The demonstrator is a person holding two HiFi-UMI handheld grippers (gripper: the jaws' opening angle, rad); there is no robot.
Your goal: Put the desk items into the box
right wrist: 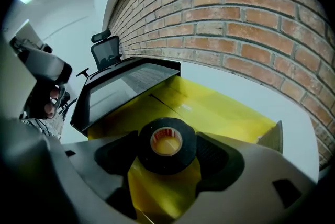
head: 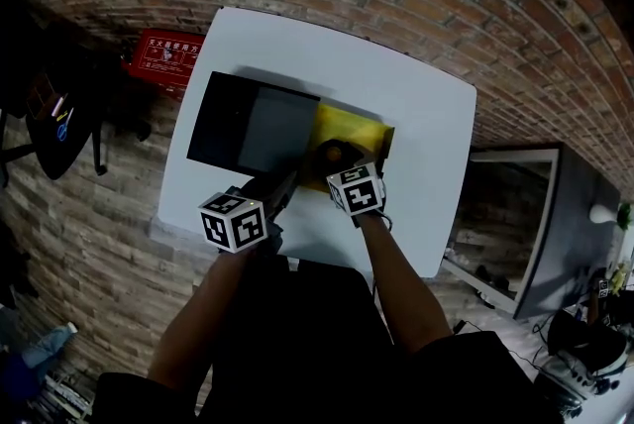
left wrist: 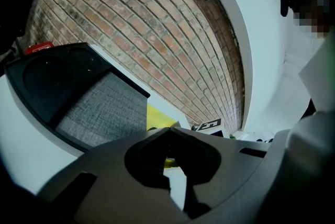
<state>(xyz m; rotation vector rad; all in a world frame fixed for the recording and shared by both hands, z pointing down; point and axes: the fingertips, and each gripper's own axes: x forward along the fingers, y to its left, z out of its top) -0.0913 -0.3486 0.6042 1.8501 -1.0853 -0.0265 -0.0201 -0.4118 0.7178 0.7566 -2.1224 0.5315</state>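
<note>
Pinching a black tape roll (right wrist: 166, 164) between its jaws, right gripper (right wrist: 167, 147) sits over the yellow sheet (right wrist: 220, 108), just beside the black box (head: 223, 120); left gripper (left wrist: 167, 131) jaws pressed together, empty

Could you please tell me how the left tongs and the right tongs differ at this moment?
The right tongs grip a black tape roll; the left tongs are shut with nothing gripped. The right tongs sit above the yellow sheet, the left tongs nearer the black box. Both are held over the white table.
</note>
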